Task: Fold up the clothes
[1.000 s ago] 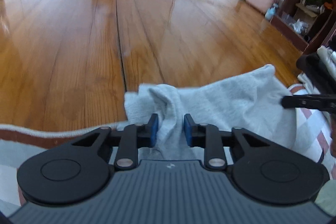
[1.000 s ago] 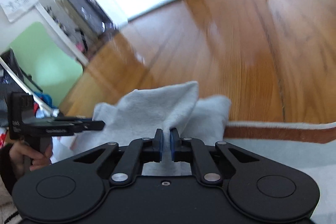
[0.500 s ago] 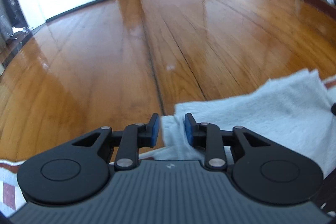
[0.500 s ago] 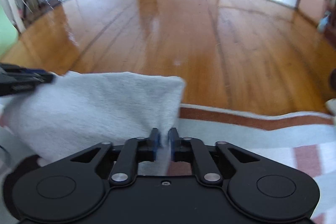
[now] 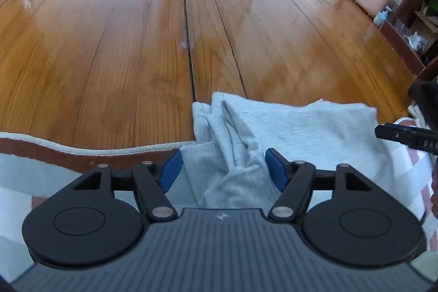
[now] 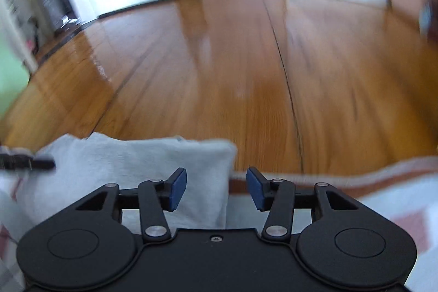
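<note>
Both jaws are opening — left gripper (image 5: 224,168) and right gripper (image 6: 216,188) apparently free of the grey garment (image 5: 287,125).

Both grippers let go: the left gripper (image 5: 223,168) and the right gripper (image 6: 216,189) were pinching the grey garment (image 5: 287,127) a second ago, and their jaws were opening, pads clear of the cloth, which dropped flat onto the blanket (image 5: 41,171).

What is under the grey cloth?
The grey cloth lies on a rug, with its far edge over the wooden floor. Anything else beneath it is covered and cannot be seen.
</note>
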A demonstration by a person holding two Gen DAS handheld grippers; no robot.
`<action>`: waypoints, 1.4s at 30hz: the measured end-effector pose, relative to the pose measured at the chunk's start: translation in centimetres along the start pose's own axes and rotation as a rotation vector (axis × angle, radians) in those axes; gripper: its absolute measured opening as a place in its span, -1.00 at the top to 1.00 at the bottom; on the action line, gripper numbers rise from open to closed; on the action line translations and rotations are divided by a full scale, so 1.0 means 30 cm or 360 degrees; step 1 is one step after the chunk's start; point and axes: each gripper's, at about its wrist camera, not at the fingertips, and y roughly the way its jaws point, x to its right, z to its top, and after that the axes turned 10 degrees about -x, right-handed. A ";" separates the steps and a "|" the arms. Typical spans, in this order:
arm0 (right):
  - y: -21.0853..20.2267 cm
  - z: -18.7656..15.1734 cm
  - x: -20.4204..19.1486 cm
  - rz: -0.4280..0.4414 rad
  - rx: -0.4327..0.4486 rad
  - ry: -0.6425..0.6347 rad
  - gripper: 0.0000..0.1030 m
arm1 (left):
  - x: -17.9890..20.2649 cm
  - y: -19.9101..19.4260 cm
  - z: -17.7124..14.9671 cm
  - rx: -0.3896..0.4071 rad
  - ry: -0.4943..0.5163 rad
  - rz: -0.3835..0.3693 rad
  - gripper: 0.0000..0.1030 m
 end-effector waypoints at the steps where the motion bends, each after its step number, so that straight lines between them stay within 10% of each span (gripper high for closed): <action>1: 0.012 -0.003 0.016 0.0044 -0.0012 0.0039 -0.05 | -0.005 0.005 -0.005 -0.0008 -0.0027 -0.0076 -0.25; 3: 0.018 -0.021 0.030 0.0151 0.0006 0.0062 0.08 | -0.017 -0.003 -0.007 0.0004 -0.0059 -0.0225 0.19; 4: 0.013 -0.034 0.030 0.0211 0.0031 0.0050 0.58 | -0.019 -0.008 -0.008 0.0014 -0.0062 -0.0275 0.24; 6: -0.001 -0.055 0.024 0.0323 0.0054 -0.0016 0.80 | 0.009 -0.029 -0.011 0.0068 0.0043 -0.0186 0.51; 15: -0.001 -0.085 0.059 0.0390 0.0075 -0.0007 0.71 | 0.077 -0.043 -0.021 0.0216 0.0213 -0.0040 0.44; 19: 0.036 -0.064 0.083 0.0394 -0.0004 0.0025 0.27 | 0.076 -0.019 -0.016 0.0242 0.0212 -0.0024 0.71; 21: 0.065 -0.051 0.069 0.0334 -0.0047 -0.0020 0.80 | 0.112 -0.044 -0.022 0.0342 0.0294 0.0023 0.76; 26: -0.088 -0.071 0.042 0.0307 0.0292 -0.0037 0.88 | 0.168 -0.094 -0.004 0.0489 0.0420 0.0137 0.76; 29: -0.086 -0.043 0.042 0.0262 0.0249 -0.0047 0.89 | 0.181 -0.031 0.016 0.0428 0.0461 0.0257 0.75; 39: 0.054 -0.018 -0.038 -0.0077 0.0092 -0.0111 0.71 | 0.142 -0.015 0.044 0.0402 0.0350 0.0389 0.53; 42: -0.030 -0.037 -0.097 -0.0295 0.0306 -0.0227 0.57 | 0.155 -0.097 0.033 0.0549 0.0377 0.0336 0.57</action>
